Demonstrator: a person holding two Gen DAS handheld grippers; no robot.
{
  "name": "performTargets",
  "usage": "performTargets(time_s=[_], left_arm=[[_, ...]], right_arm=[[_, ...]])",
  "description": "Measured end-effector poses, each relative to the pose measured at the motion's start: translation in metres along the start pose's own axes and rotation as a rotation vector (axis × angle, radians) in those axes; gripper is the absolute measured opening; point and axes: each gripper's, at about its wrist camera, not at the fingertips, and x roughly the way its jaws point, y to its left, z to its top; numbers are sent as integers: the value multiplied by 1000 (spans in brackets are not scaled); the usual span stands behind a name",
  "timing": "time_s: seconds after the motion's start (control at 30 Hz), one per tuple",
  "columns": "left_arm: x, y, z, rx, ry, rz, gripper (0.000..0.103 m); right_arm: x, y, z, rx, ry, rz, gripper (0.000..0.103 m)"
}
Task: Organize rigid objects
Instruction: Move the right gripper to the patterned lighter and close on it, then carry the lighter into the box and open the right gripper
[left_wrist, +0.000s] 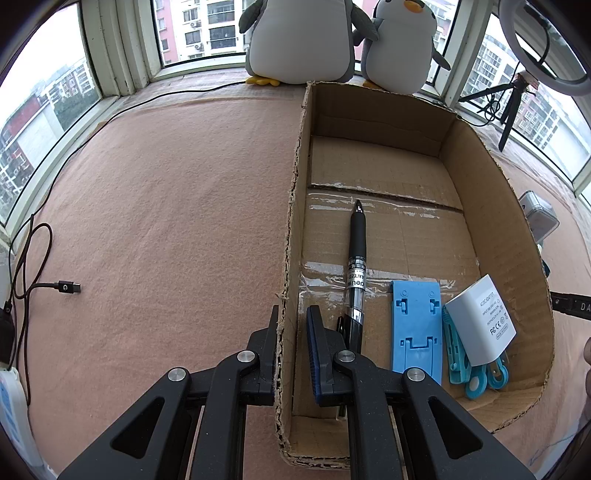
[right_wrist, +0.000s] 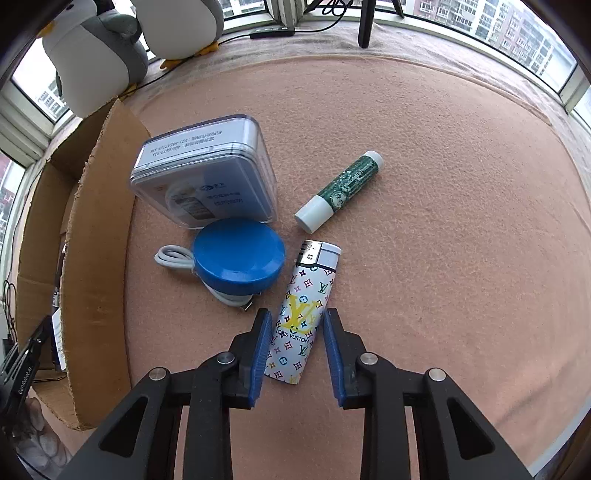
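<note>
My left gripper (left_wrist: 293, 310) straddles the left wall of the cardboard box (left_wrist: 491, 192) and is shut on it, one finger outside and one inside. In the box lie a black pen (left_wrist: 357, 258), a blue folding stand (left_wrist: 415, 325), a white charger plug (left_wrist: 480, 321) and a teal tool (left_wrist: 476, 376). My right gripper (right_wrist: 297, 312) points down at the pink cloth, open around a white patterned lighter (right_wrist: 299, 314), with a thin gap at each pad. Beyond it lie a green tube (right_wrist: 340, 190), a blue round disc (right_wrist: 238, 254) on a white cable, and a clear plastic case (right_wrist: 207, 173).
Two plush penguins (left_wrist: 299, 37) sit on the window ledge behind the box. A black USB cable (left_wrist: 62, 287) lies at the cloth's left side. A tripod with a ring light (left_wrist: 513, 107) stands at the back right. The box's right wall (right_wrist: 96, 258) rises left of the loose items.
</note>
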Motion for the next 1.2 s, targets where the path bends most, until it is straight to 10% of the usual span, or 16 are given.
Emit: performTargets(time_s=[1.2], left_arm=[[0,0,-1,-2,-2,-1,11]], right_arm=[[-81,15,-41,-12,-141,180,21]])
